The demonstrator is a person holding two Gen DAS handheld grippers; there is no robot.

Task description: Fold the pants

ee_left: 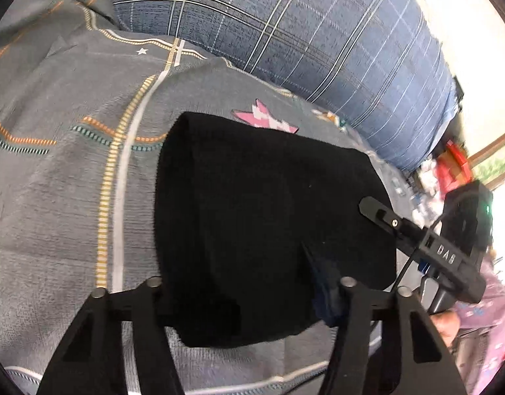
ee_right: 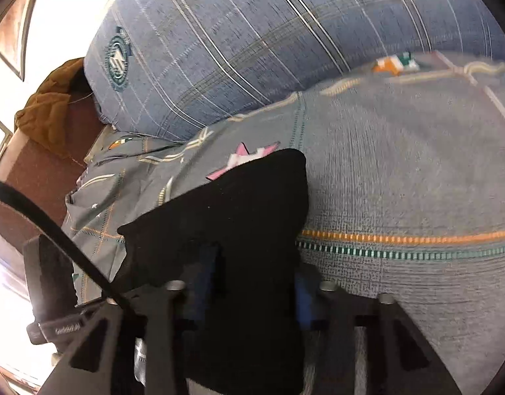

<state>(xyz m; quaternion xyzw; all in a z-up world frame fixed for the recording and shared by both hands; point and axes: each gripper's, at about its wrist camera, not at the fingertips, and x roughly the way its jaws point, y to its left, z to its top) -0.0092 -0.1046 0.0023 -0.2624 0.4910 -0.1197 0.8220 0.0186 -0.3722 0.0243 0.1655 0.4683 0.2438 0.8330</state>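
Observation:
The black pants [ee_left: 252, 217] lie folded into a compact block on the grey patterned bed sheet [ee_left: 61, 177]. My left gripper [ee_left: 249, 299] is at the block's near edge, its jaws spread wide with the cloth lying between them; a blue pad [ee_left: 324, 283] shows on the right finger. My right gripper [ee_left: 384, 212] reaches in from the right, its black tip on the pants' right edge. In the right wrist view the pants [ee_right: 239, 217] fill the gap between that gripper's [ee_right: 252, 283] blue-padded fingers [ee_right: 303, 299], which stand apart around the cloth.
A large blue plaid pillow [ee_left: 301, 36] lies along the back of the bed and also shows in the right wrist view [ee_right: 252, 39]. A brown wooden bed frame [ee_right: 32, 177] and a mustard cloth [ee_right: 51, 112] are at the left. Clutter [ee_left: 449, 164] sits beyond the bed's right end.

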